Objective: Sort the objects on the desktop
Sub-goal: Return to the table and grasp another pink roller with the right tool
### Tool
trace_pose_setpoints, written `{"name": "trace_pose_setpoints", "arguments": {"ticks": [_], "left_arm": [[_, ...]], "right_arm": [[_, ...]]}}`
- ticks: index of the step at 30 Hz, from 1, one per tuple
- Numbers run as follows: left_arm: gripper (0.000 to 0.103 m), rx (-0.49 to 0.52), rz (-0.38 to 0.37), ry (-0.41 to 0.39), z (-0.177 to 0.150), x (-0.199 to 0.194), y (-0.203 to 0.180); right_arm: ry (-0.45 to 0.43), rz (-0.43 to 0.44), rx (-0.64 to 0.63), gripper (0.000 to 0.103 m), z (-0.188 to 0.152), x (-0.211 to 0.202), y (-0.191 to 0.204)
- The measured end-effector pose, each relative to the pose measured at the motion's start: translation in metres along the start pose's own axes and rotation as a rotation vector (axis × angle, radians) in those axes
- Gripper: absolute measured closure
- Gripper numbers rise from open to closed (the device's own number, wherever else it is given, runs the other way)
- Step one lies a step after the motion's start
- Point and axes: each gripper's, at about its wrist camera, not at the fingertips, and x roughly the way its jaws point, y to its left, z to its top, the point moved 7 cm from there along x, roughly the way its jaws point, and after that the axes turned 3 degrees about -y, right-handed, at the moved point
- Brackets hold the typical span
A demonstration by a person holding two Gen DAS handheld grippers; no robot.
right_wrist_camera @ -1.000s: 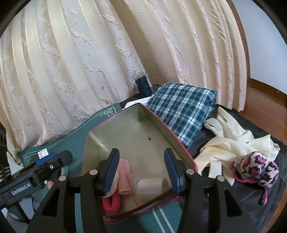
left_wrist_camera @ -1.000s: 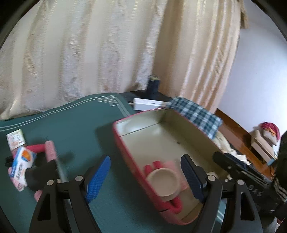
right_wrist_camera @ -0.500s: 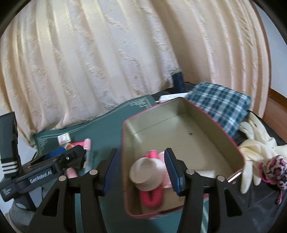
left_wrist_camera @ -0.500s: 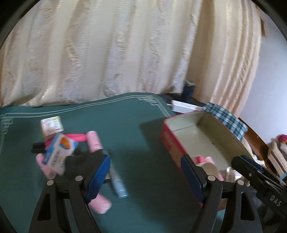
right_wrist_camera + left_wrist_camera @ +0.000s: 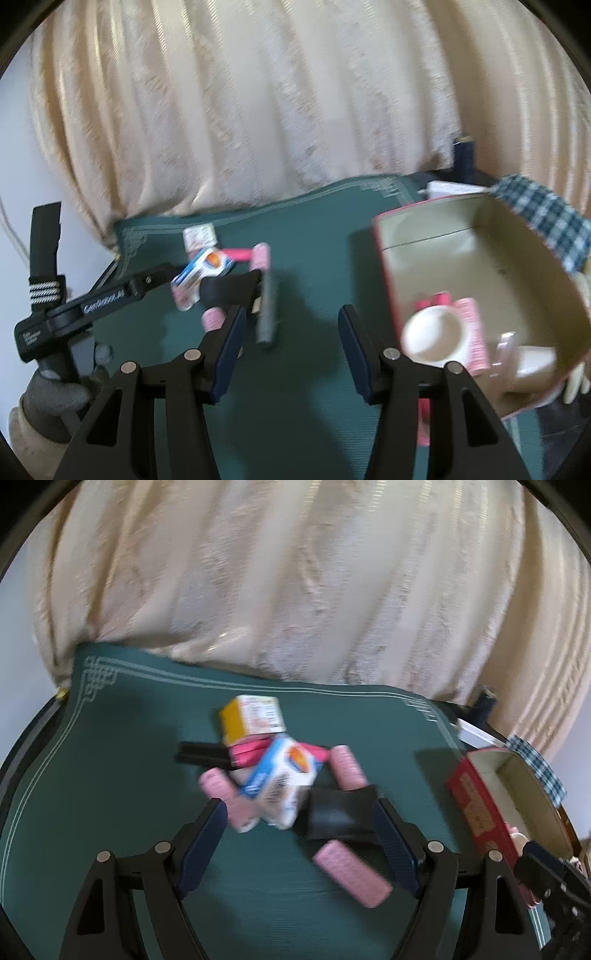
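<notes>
Item: a loose pile on the green mat (image 5: 110,775), well apart from the tin (image 5: 491,266). We are counting a blue and white box (image 5: 284,775) leaning across the middle, a yellow box (image 5: 251,720) behind it, a black pouch (image 5: 340,812), a black strip (image 5: 203,755), and pink rollers (image 5: 351,871) scattered around.

Tin: we are seeing a white cup (image 5: 432,336) and more pink rollers already lying inside.

Left claw (image 5: 299,845): wide, holding nothing, hanging over the near edge of the pile.

Right claw (image 5: 291,350): wide, holding nothing, hovering over bare mat between pile and tin.

Hazards: we are judging that the rollers are likely to roll off under a glancing finger; the leaning box is likely to tip if nudged; closing on overlapping items is risking two being caught at once; blur is hiding the finer contacts
</notes>
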Motion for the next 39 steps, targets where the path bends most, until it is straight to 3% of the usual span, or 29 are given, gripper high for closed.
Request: {"name": "trace_pose_setpoints", "arguments": {"ticks": [11, 17, 25, 39], "left_arm": [[0.02, -0.063, 0.017, 0.021, -0.013, 0.007, 0.041], [0.02, -0.101, 0.041, 0.04, -0.02, 0.013, 0.062], [0.02, -0.161, 0.065, 0.047, -0.022, 0.02, 0.083], [0.02, -0.098, 0.108, 0.069, -0.032, 0.038, 0.074]], "right_arm": [[0.148, 0.119, -0.12, 0.048, -0.022, 0.053, 0.062], [0.247, 0.153, -0.118, 0.053, -0.035, 0.09, 0.075], [0.276, 0.106, -0.168, 0.055, -0.04, 0.121, 0.077], [0.284, 0.109, -0.171, 0.058, -0.044, 0.14, 0.068]]}}
